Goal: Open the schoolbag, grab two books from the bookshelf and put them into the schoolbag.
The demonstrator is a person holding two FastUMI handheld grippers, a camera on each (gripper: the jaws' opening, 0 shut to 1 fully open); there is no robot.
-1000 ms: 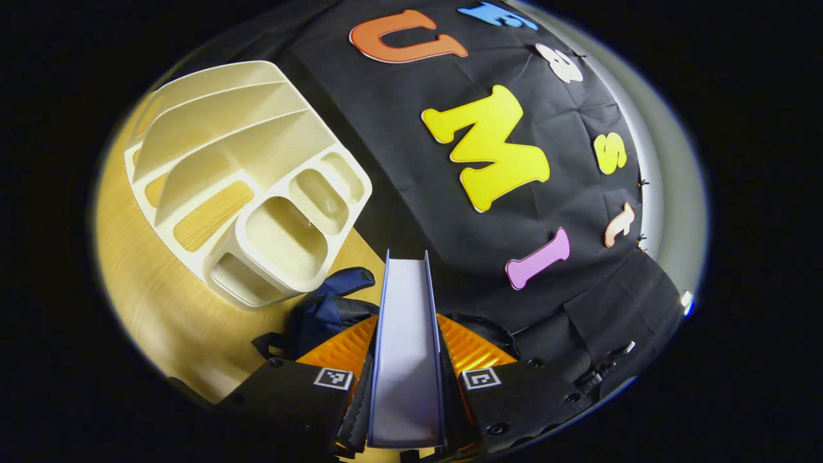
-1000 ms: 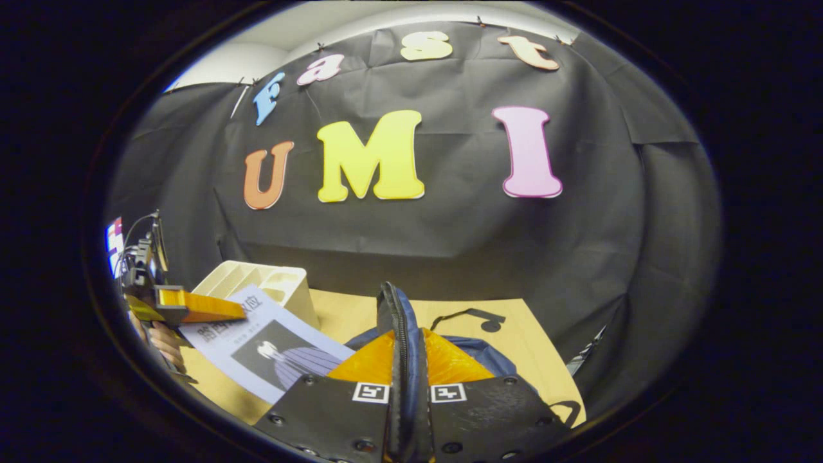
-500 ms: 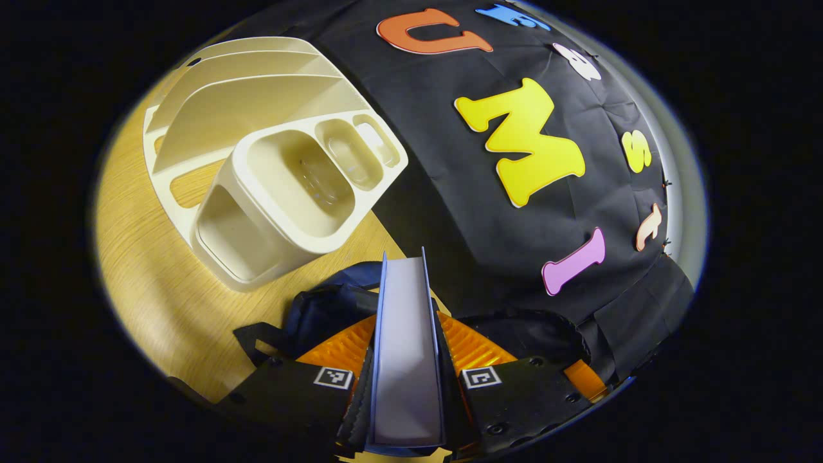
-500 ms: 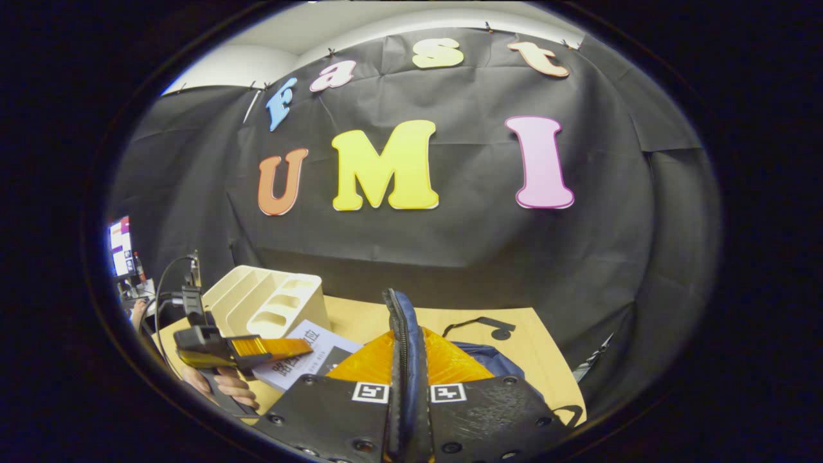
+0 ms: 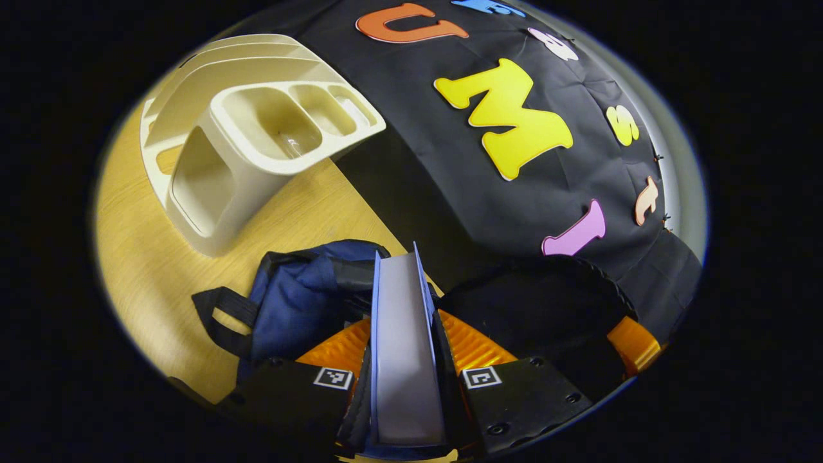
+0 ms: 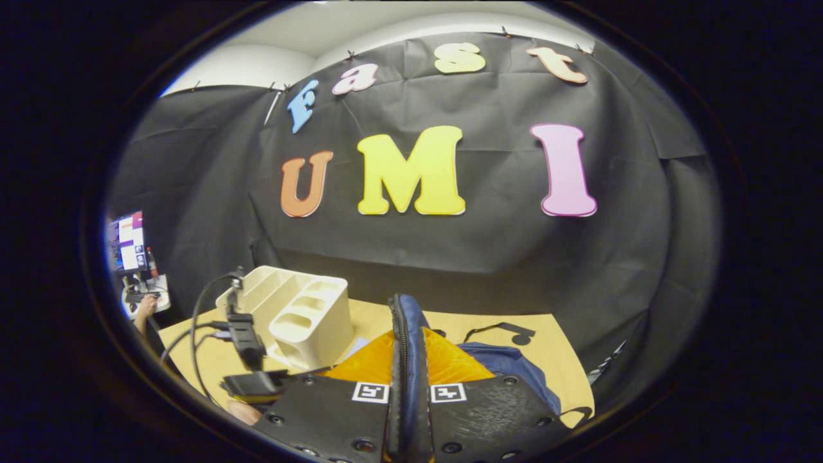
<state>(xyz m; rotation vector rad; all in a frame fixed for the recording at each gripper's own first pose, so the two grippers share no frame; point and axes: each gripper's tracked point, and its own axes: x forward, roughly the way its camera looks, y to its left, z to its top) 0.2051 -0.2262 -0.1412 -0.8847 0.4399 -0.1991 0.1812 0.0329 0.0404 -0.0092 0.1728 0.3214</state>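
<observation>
My left gripper (image 5: 402, 325) is shut on a thin book (image 5: 404, 373) with a pale cover, seen edge-on between its fingers. Just beyond it lies the navy schoolbag (image 5: 302, 302), its dark mouth (image 5: 540, 302) gaping to the right. My right gripper (image 6: 406, 341) is shut on the schoolbag's zippered rim (image 6: 404, 321) and holds it up; the schoolbag's body (image 6: 508, 366) slumps behind. In the right gripper view the left gripper (image 6: 251, 384) sits low at the left, with a hand beneath it. The cream bookshelf (image 5: 257, 128) holds no books that I can see.
The wooden table (image 5: 148, 257) carries the bookshelf (image 6: 302, 315) at the back left and the bag in front. A black strap (image 5: 218, 308) trails off the bag's left side. A cable (image 6: 199, 321) loops from the left gripper. A screen (image 6: 125, 241) glows at the far left.
My left gripper has carried the book down and right toward the bag, so the bag's mouth came into its view. In the right gripper view the book's cover dropped behind my fingers.
</observation>
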